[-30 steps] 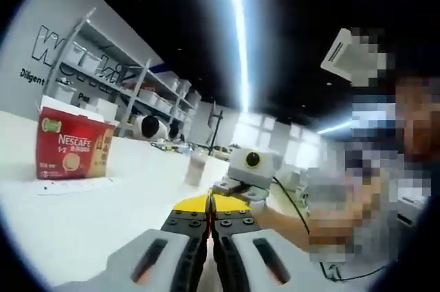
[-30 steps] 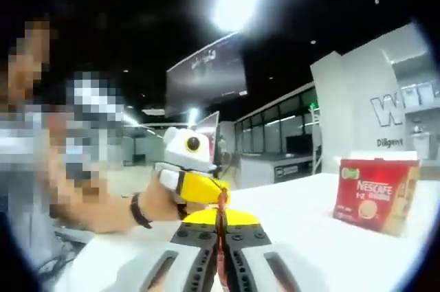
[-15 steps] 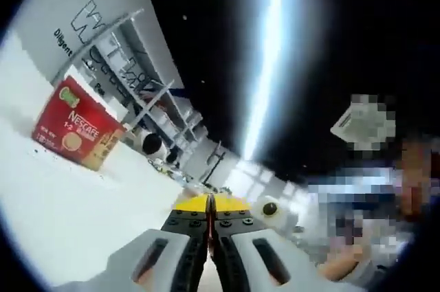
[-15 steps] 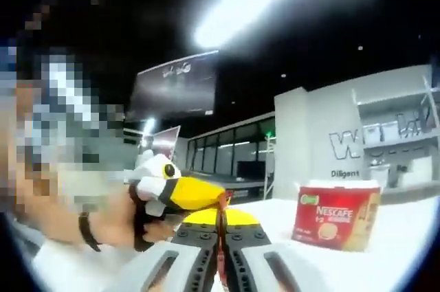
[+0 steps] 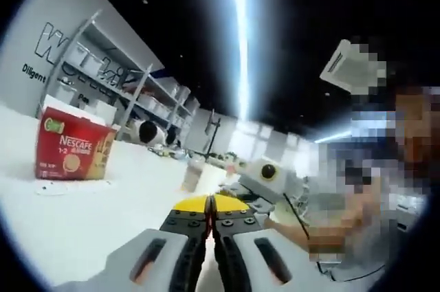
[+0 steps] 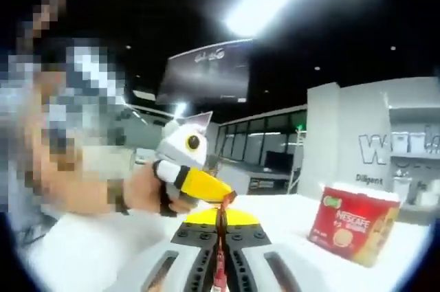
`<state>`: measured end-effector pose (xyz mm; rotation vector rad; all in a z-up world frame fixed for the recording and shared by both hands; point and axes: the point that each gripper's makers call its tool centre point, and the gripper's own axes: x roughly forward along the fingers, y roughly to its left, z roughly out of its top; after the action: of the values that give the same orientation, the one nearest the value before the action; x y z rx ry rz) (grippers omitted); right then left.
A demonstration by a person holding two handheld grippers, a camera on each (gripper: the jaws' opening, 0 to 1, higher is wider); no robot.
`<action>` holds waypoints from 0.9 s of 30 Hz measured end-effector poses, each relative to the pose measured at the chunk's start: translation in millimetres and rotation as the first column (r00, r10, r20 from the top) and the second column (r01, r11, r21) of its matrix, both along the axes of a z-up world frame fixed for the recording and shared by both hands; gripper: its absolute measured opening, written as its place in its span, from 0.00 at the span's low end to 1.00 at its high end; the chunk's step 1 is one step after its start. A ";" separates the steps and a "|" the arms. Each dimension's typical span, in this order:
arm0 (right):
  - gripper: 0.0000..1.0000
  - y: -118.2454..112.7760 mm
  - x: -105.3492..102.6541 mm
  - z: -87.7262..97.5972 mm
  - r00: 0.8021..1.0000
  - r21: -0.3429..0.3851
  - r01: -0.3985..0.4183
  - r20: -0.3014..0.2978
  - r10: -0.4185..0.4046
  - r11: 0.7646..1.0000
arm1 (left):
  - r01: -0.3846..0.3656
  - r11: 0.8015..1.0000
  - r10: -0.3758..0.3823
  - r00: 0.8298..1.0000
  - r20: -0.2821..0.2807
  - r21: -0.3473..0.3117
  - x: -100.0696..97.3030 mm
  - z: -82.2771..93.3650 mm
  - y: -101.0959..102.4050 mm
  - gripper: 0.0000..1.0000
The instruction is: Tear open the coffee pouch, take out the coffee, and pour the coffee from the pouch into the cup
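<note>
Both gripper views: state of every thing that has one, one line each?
Left tongs: shut.
Right tongs: shut on a thin red coffee pouch, held edge-on.
Nescafe box: upright on the white table, top flap raised.
Cup: upright on the table, apart from the box; contents cannot be told.

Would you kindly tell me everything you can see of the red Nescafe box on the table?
The Nescafe box is a red carton, cardboard by the look of it, printed with a green logo at its upper corner, white "NESCAFE" lettering and a round cup picture below. Its top looks open, with pale flaps or contents showing above the red. It stands upright on the white table, apart from both grippers; nothing else touches it. In the right gripper view it stands to the right of the shut jaws, leaning only from camera tilt.
</note>
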<state>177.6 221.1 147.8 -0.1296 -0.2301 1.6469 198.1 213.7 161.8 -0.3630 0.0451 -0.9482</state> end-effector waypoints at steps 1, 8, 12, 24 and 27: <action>0.01 -1.4 -1.0 0.0 1.000 0.001 -0.009 0.011 0.009 1.000 | 0.012 1.000 -0.012 1.000 0.004 0.009 -2.2 -0.5 -1.9 0.05; 0.01 -12.1 -20.0 -2.8 0.990 -0.019 -0.132 0.038 0.132 0.991 | 0.174 0.985 -0.174 0.985 -0.019 -0.020 -27.4 -1.4 -15.4 0.05; 0.01 -16.1 -30.0 -2.0 0.981 -0.019 -0.193 0.030 0.193 0.981 | 0.247 0.967 -0.249 0.968 -0.030 -0.055 -37.0 -0.7 -19.4 0.05; 0.01 -4.4 0.2 -5.9 0.999 0.000 -0.036 -0.018 0.036 0.999 | 0.008 0.997 -0.007 1.000 -0.010 0.078 -11.9 -3.1 -7.5 0.02; 0.01 3.6 16.8 -7.7 0.994 -0.011 0.108 -0.017 -0.108 0.994 | -0.129 0.982 0.128 0.992 0.015 0.135 4.3 -4.6 3.1 0.02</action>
<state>194.4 224.7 140.1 -0.1329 -0.1987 1.5409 202.4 216.8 157.2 -0.2338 0.0792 -0.8133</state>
